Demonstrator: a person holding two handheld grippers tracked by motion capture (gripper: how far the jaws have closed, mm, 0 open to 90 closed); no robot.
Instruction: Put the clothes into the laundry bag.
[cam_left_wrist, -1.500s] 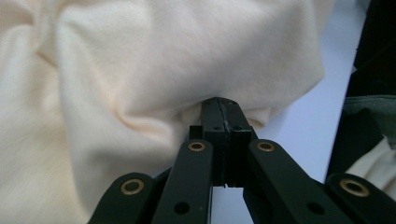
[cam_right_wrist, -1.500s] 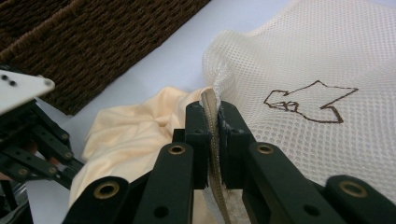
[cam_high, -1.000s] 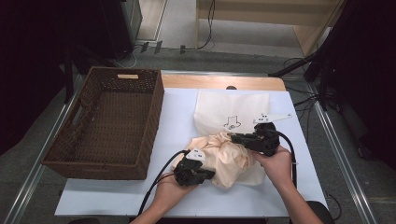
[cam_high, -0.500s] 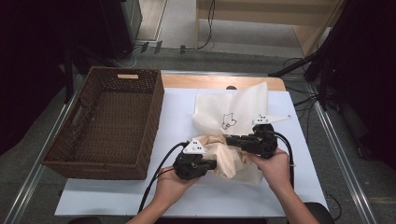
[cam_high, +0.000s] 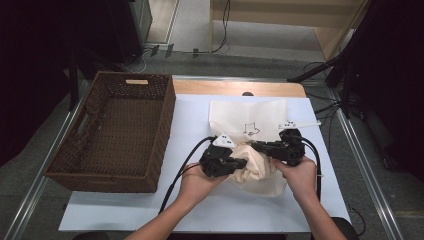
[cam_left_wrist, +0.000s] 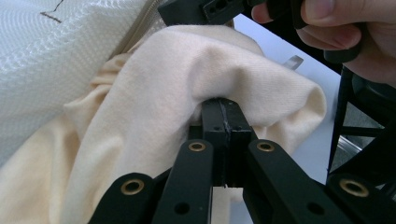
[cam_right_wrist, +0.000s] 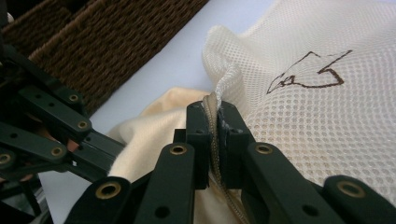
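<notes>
White table (cam_high: 200, 125) – left gripper (cam_left_wrist: 224, 128) clamps cream cloth (cam_left_wrist: 154, 121), right gripper (cam_right_wrist: 213, 122) pinches mesh bag (cam_right_wrist: 327, 121) edge.

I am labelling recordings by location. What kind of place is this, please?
Probably a lab or workshop recording station, not a home: a white-topped table with metal rails, cables on the bare floor, and a wicker basket set beside a mesh bag.
</notes>
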